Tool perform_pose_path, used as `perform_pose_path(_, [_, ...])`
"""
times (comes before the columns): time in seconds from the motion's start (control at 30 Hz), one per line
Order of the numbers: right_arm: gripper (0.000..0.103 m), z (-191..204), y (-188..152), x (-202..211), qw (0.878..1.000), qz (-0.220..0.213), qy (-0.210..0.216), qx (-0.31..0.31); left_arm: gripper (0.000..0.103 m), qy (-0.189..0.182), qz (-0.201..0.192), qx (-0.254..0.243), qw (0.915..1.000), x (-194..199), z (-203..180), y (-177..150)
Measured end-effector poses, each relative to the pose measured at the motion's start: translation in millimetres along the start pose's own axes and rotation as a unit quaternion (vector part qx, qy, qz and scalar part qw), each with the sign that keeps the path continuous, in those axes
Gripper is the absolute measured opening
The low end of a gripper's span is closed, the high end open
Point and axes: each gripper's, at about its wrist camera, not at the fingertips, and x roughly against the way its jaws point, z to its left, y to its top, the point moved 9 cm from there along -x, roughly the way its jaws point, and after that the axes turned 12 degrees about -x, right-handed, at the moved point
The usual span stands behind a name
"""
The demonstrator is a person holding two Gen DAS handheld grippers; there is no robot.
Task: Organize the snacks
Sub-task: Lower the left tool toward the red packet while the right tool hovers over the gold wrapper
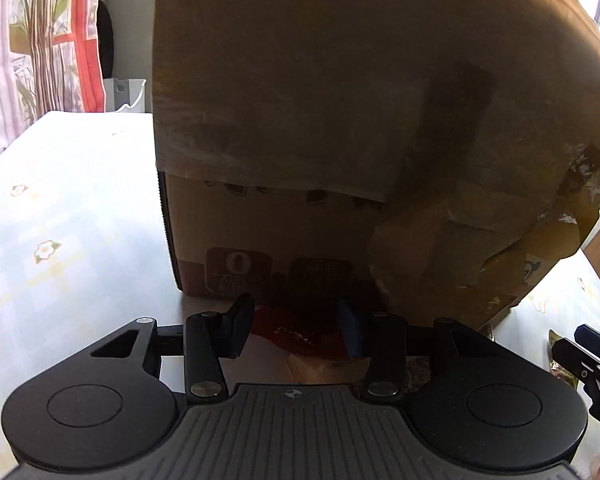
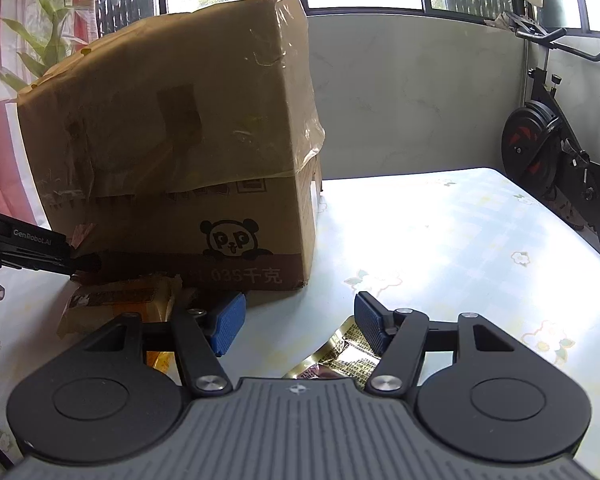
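Observation:
A tall brown cardboard box [image 1: 340, 120] stands on the table and fills the left wrist view. At its foot lies a red snack packet [image 1: 296, 332], and my left gripper [image 1: 296, 326] is shut on it, both pads meeting its edges. A tan packet [image 1: 320, 368] shows below the red one. In the right wrist view the box [image 2: 188, 140] stands to the left, with a yellow-brown packet [image 2: 116, 304] at its base. My right gripper [image 2: 298, 324] stands open over the tablecloth. A gold packet [image 2: 340, 356] lies under its right finger, unheld.
The table wears a pale floral cloth [image 2: 460, 232], with bare cloth right of the box. The left gripper's body [image 2: 28, 244] reaches in beside the box. An exercise bike [image 2: 552, 152] stands past the table's right edge. Curtains and a plant [image 1: 40, 40] are at the left.

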Motion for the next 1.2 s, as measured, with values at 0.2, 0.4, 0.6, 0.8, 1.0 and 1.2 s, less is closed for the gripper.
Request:
perform_pose_path(0.2, [0.064,0.1,-0.7,-2.6,1.000,0.006,0.001,-0.001,0.040,-0.005,0.005,-0.056,0.9984,4.1,-11.2,-11.2])
perform_pose_path(0.4, [0.064,2.2,-1.3,-4.0,1.000,0.008,0.003,0.002,0.040,-0.021,0.006,-0.058,0.9981,12.3,-4.3,-19.2])
perform_pose_path(0.6, [0.064,3.4,-2.0,-4.5,1.000,0.010,0.004,0.004,0.040,-0.034,0.009,-0.067,0.9971,21.8,-5.4,-27.8])
perform_pose_path(0.8, [0.064,5.2,-3.4,-4.9,1.000,0.014,0.004,0.009,0.040,-0.043,0.016,-0.064,0.9969,35.5,-19.3,-42.3])
perform_pose_path(1.0, [0.064,5.5,-3.8,-5.2,1.000,0.015,0.004,0.009,0.040,-0.048,0.015,-0.059,0.9970,41.1,-18.2,-41.6])
perform_pose_path(1.2, [0.064,5.8,-4.1,-5.4,1.000,0.016,0.005,0.008,0.040,-0.047,-0.012,-0.045,0.9978,50.5,-9.9,-33.9])
